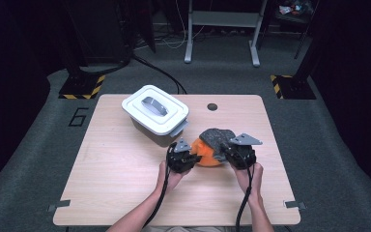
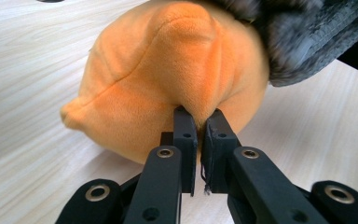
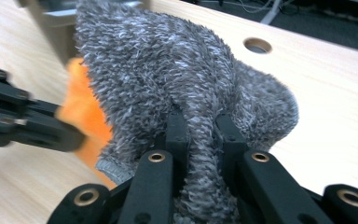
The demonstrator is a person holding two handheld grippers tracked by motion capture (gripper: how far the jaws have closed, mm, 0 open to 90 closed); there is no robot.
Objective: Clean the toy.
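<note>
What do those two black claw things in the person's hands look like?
Both the left gripper and the right gripper are black, each with two flat jaws on hinged bars with metal-ringed holes. A grey three-cornered plate sits on top of each, and a black cable trails back from each. The person's forearms are bare, with no sleeves.

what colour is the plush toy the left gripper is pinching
Orange. The plush toy shows best in the left gripper view, with a grey cloth over its far side.
</note>
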